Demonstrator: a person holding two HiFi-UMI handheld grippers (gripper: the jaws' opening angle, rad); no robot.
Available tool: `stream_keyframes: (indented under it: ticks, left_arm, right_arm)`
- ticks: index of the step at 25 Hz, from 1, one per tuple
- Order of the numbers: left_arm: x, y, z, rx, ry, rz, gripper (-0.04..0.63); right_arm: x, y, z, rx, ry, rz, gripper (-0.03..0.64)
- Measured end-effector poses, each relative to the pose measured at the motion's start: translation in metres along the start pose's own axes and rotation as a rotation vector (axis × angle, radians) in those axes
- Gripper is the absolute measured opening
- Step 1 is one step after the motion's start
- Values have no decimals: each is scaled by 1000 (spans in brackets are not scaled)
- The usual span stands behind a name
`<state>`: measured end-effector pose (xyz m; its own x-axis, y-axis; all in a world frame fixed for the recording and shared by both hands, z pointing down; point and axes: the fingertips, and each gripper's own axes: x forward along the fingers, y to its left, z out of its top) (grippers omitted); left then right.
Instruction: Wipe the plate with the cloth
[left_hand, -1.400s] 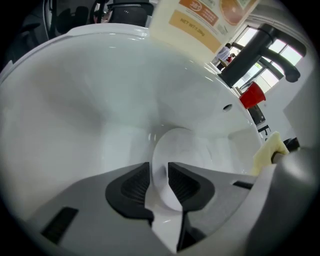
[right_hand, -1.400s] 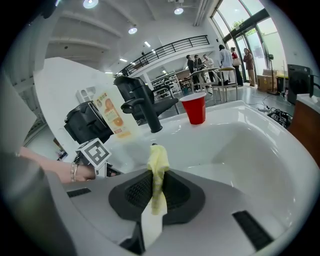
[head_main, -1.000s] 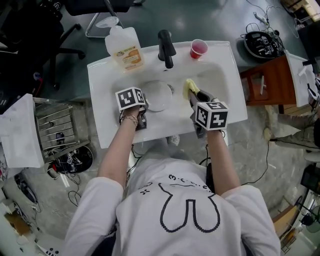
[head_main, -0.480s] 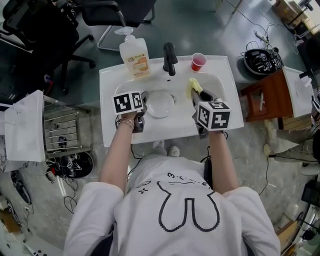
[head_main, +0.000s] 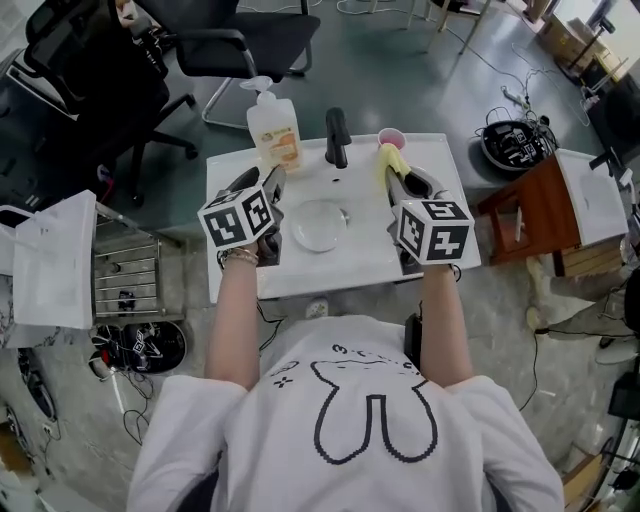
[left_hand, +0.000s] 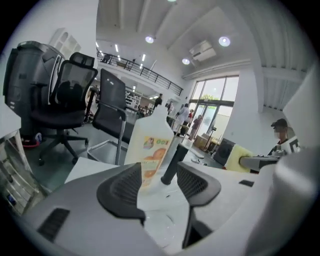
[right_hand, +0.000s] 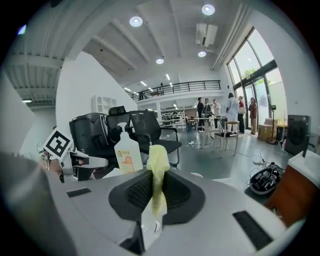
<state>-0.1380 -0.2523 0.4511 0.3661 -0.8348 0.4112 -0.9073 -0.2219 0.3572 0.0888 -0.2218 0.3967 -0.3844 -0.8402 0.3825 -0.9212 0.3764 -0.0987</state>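
Two tools, the left hand-held gripper (head_main: 260, 185) and the right hand-held gripper (head_main: 398, 175); one clear plate (head_main: 318, 224); one yellow cloth (head_main: 390, 157); one white sink (head_main: 350, 268); one black tap (head_main: 336, 135); one soap bottle (head_main: 274, 128); one pink cup (head_main: 391, 137); two black office chairs, a near chair (head_main: 90, 80) and a far chair (head_main: 250, 40); one wire rack (head_main: 125, 270).

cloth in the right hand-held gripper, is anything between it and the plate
Nothing visible. The cloth is pinched in the right hand-held gripper, held over the right side of the sink; the plate lies bare inside it, to the left. The faucet stands behind the plate, off that path.
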Motion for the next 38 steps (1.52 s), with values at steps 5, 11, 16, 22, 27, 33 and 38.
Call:
stream_keyframes:
  ticks: [5, 11, 16, 22, 27, 33, 38]
  left_arm:
    - [-32, -20, 54, 136, -200, -25, 225]
    - [-68, -50, 107, 337, -387, -43, 224]
    - [-94, -71, 139, 469, -511, -34, 204]
    - [-122, -80, 167, 531, -634, -4, 14]
    - [-131, -90, 173, 576, -653, -10, 11]
    - [-140, -92, 184, 591, -670, -9, 11]
    - [-142, -93, 190, 613, -673, -7, 11]
  right_arm:
    - [-14, 5, 34, -52, -90, 12, 51]
    - [-33, 9, 80, -87, -227, 27, 51]
    - [-56, 12, 119, -161, -354, 3, 51]
    - [-70, 23, 142, -246, -417, -15, 51]
    - [-74, 25, 148, -266, -430, -22, 51]
    - [-80, 32, 160, -299, -443, -25, 51]
    - [-80, 33, 164, -323, -444, -31, 51]
